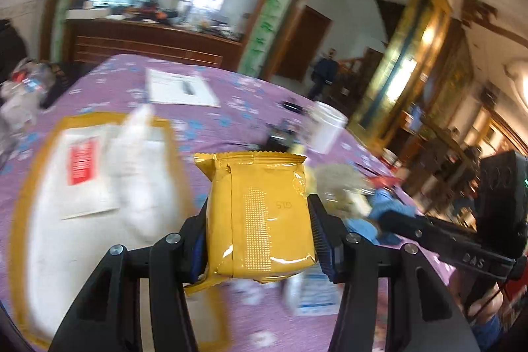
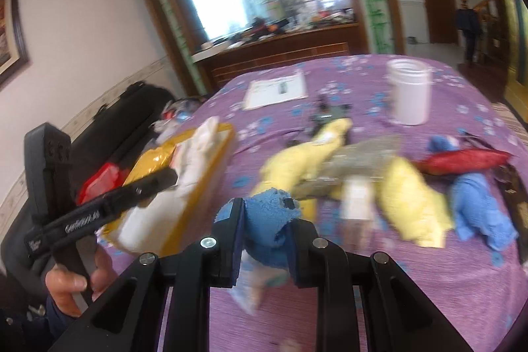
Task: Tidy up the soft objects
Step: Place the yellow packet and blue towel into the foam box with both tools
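Gold foil fills the gap between the fingers of the left gripper (image 1: pixel 260 220): a sealed yellow packet (image 1: pixel 264 210) stands upright there, both pads pressed against its sides, its crimped top edge just beyond the fingertips. Beyond and to the left of those fingers lies a gold-rimmed tray (image 1: pixel 39 154) on the purple tablecloth (image 1: pixel 231 108), holding a white sachet with a red label (image 1: pixel 84 170) and a white soft bundle (image 1: pixel 138 174); motion blur makes it hard to say what that bundle is. Off to the right of the fingers stands a white jar (image 1: pixel 326 127). The right gripper (image 2: pixel 264 230) has its jaws nearly closed, squeezing a blue cloth (image 2: pixel 267 226) that bulges out past the fingertips. Ahead of those fingers lies a yellow cloth (image 2: pixel 307 157), and further right another yellow cloth (image 2: pixel 412 197), a second blue cloth (image 2: pixel 475 213) and a red pouch (image 2: pixel 462 160). To their left, a person's hand (image 2: pixel 76 279) grips the handle of the other tool.
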Available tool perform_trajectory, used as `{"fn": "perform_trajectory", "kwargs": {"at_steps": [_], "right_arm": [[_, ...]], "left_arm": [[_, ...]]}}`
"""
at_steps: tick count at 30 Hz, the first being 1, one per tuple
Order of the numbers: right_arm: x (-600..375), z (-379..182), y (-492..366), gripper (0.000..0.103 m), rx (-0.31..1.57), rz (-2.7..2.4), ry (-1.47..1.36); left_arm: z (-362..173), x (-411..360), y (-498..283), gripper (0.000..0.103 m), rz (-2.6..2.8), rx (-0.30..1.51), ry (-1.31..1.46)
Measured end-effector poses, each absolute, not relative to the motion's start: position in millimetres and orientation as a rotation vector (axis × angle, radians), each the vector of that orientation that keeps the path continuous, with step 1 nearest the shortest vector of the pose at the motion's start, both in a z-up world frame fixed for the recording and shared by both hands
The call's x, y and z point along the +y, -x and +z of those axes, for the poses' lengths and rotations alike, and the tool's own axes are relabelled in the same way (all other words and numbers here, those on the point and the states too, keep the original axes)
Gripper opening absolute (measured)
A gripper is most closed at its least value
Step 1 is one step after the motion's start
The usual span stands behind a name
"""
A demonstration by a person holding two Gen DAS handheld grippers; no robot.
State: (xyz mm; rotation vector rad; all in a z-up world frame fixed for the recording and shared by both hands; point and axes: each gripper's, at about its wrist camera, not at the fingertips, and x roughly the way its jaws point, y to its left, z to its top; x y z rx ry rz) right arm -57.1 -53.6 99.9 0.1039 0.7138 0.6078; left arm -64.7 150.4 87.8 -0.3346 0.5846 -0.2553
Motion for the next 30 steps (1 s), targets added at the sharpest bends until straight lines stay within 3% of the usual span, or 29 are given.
{"fn": "perform_trajectory", "kwargs": {"at_steps": [13, 27, 30], "right_arm": [[76, 73, 51, 0.024, 0.816, 0.823, 0.005], [108, 33, 49, 0.027, 0.849, 0.837, 0.09], [106, 32, 48, 0.027, 0.838, 0.85, 0.078]], "left_arm": [[50, 263, 86, 0.052, 0.055, 0.657, 0.456], [30, 255, 93, 0.053, 0.083, 0.704, 0.396], [31, 253, 94, 0.06, 0.069, 0.695, 0.389]]}}
